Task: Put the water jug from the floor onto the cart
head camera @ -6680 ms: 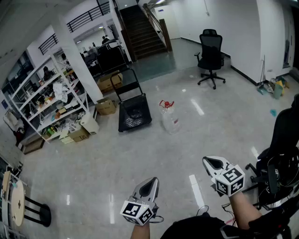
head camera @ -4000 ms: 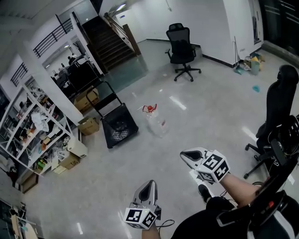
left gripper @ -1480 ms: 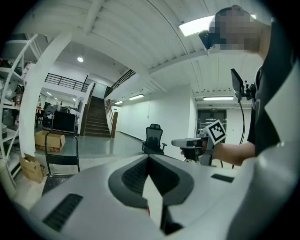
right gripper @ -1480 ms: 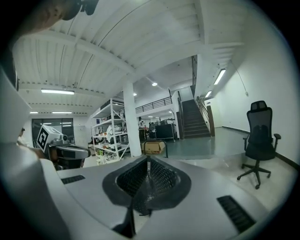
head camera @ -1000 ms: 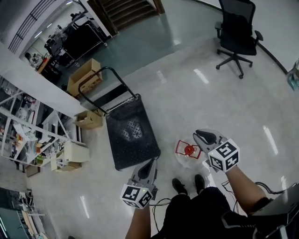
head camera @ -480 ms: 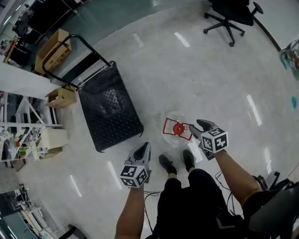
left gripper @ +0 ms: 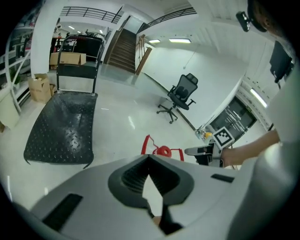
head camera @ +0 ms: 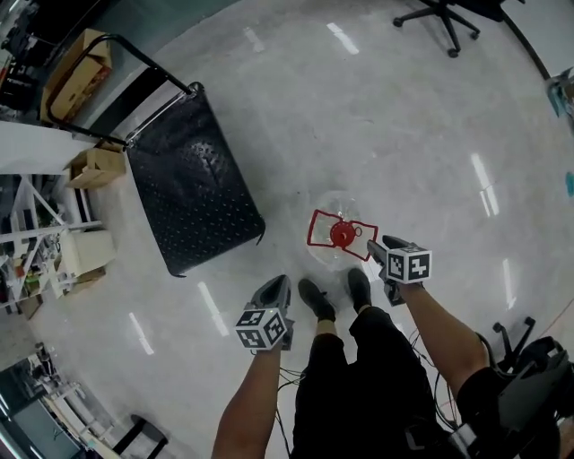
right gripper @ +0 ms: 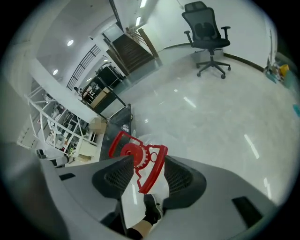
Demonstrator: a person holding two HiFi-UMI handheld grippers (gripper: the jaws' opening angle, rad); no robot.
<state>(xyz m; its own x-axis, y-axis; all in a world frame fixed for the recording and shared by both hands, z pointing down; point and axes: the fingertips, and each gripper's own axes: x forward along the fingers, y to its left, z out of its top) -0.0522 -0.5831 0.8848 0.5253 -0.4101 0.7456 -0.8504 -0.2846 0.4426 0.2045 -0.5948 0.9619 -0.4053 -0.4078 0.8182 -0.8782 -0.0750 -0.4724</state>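
The clear water jug (head camera: 334, 251) with a red cap and red handle (head camera: 342, 235) stands on the floor just in front of my shoes. The black flat cart (head camera: 188, 179) lies to its left, apart from it. My right gripper (head camera: 375, 246) is at the jug's right side. In the right gripper view its jaws (right gripper: 145, 176) are opening, with one loop of the red handle (right gripper: 149, 165) between them and no pad pressing on it. My left gripper (head camera: 276, 283) hangs left of my shoes, shut and holding nothing (left gripper: 150, 161), short of the jug (left gripper: 161, 150).
The cart's push handle (head camera: 126, 67) rises at its far end, with cardboard boxes (head camera: 76, 76) behind it. White shelving (head camera: 36, 242) lines the left edge. An office chair (head camera: 448, 13) stands far off at the top right. My shoes (head camera: 316, 298) are next to the jug.
Both grippers have sunk toward the floor and the view has closed in on the jug. The right gripper has come onto the red handle with its jaws now apart.
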